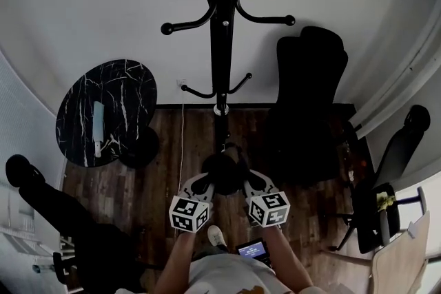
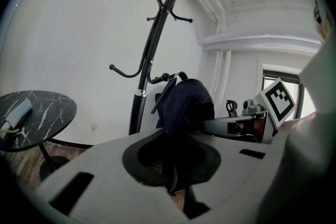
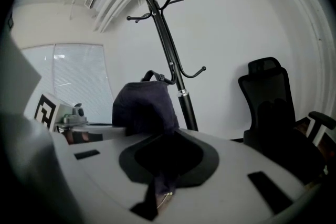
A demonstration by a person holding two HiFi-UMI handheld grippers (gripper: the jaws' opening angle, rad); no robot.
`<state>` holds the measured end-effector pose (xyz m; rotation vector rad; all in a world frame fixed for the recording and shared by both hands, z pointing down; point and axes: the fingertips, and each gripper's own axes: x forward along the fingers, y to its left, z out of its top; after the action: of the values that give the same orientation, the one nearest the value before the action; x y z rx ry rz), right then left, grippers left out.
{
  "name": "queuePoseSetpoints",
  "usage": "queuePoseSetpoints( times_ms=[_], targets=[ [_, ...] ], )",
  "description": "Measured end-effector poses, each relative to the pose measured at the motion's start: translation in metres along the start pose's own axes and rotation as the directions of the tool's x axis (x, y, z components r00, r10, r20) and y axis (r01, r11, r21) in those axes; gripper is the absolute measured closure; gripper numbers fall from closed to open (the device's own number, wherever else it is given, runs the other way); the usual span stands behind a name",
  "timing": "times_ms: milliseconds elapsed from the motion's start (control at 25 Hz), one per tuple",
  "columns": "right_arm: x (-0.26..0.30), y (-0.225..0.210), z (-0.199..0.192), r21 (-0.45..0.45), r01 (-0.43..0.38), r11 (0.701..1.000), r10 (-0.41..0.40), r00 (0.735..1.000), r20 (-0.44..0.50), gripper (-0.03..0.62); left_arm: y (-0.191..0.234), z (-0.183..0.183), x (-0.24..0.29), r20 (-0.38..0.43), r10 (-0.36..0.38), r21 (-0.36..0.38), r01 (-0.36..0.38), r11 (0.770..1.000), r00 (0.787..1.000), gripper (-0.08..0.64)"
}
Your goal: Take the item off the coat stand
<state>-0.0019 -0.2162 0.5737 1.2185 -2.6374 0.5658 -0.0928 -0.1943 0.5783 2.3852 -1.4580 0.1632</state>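
dark navy cloth bag point(image 1: 222, 167) pinched by both tongs
left gripper point(image 1: 204, 184) and right gripper point(image 1: 253, 182) clamp its fabric beside the black metal coat stand point(image 1: 222, 45); its strap point(image 2: 163, 96) (near a lower hook point(image 2: 156, 81)) could snag and tip it.

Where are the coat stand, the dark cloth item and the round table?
coat stand point(image 1: 222, 31): head view, on its pole.
dark cloth item point(image 2: 186, 105): left gripper view, its bulging middle.
round table point(image 1: 127, 96): head view, bare marble top.

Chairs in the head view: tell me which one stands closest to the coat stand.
The tall black high-backed chair, just right of the coat stand. The other black chair and the pale wooden chair sit farther off, at the right edge.
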Motion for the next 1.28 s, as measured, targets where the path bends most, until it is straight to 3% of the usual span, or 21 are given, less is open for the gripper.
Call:
queuePoseSetpoints(
  times_ms=[360, 680, 1280],
  targets=[
    [-0.045, 0.009, -0.015, -0.042, -0.055, 0.998, 0.054, 0.998, -0.007, 0.558, -0.043, -0.017, -0.03, -0.008, 0.057, -0.004, -0.057, 0.998, 0.998, 0.529],
    [-0.09, 0.035, -0.018, -0.091, -0.111, 0.99, 0.111, 0.994, 0.003, 0.558, -0.075, -0.019, -0.072, 0.055, 0.107, -0.059, -0.104, 0.993, 0.993, 0.529],
    [-0.184, 0.089, -0.042, -0.108, -0.155, 0.982, 0.162, 0.985, 0.058, 0.558, -0.141, -0.04, -0.161, 0.124, 0.146, -0.075, -0.138, 0.988, 0.981, 0.529]
  ],
)
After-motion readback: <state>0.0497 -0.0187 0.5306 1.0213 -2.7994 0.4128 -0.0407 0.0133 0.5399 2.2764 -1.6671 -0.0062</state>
